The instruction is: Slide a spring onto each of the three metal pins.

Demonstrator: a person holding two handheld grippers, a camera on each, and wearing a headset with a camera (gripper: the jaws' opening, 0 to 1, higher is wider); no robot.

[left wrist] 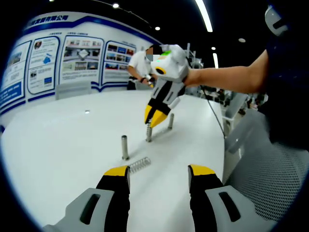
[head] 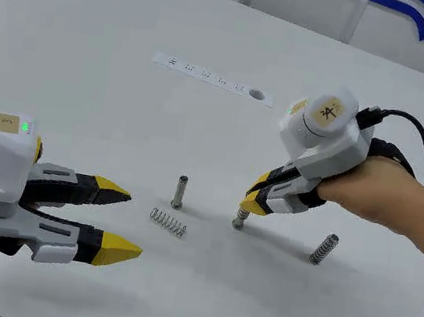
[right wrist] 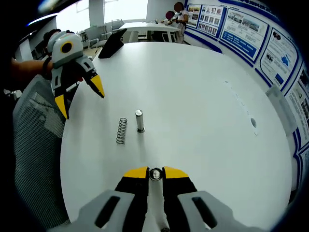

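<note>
the right claw (head: 246, 206) is narrow, closed on a pin (head: 241, 220); the left claw (head: 133, 223) is wide. the loose spring (head: 167, 222) seems light, soft, rolls easily: grip its middle gently.

A broad white worktop (head: 93, 41) takes the room's middle, with a socket strip (head: 209, 77) lying flat on it. Behind it runs a white wall (left wrist: 96, 30) with blue trim and a row of posters (left wrist: 79, 60) (their print is too small to read). Long strip lights (left wrist: 205, 17) and round spots cross a dark ceiling. A grey mesh chair (left wrist: 273, 169) stands at the worktop's edge, more tables (right wrist: 140, 25) lie beyond, and bright windows (right wrist: 130, 8) close the far end.
</note>
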